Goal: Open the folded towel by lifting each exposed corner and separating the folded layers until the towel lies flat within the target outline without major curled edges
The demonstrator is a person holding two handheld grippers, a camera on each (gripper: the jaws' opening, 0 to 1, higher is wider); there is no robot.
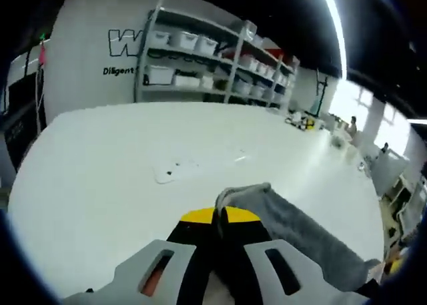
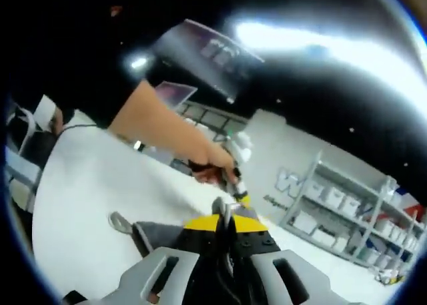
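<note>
Two risks stand out in the left gripper view: the soft grey cloth towel (image 1: 300,228) is pinched only by a thin edge between the yellow-tipped jaws of the left gripper (image 1: 221,215), which are pressed together on it, so a quick pull could let the fabric slip out; and the rest of the towel trails away toward the right edge of the wide white tabletop (image 1: 100,178), where I judge it could slide off or land outside the faint outline sheet (image 1: 179,169) lying flat toward the middle of the tabletop. That gripper points low across the tabletop toward the far edge, with grey metal shelving holding white bins (image 1: 200,58) against the wall beyond. In the right gripper view, the right gripper (image 2: 224,218) likewise has its jaws closed on an upstanding fold of the towel (image 2: 157,237), which spreads dark over the tabletop (image 2: 80,205) beside the jaws with a small loop at its corner. This gripper is rolled and tilted upward, and a person's bare forearm and hand (image 2: 173,135) reach down just beyond its tip. With both grips on the same cloth, pulling unevenly could twist a layer or leave a curled edge.
</note>
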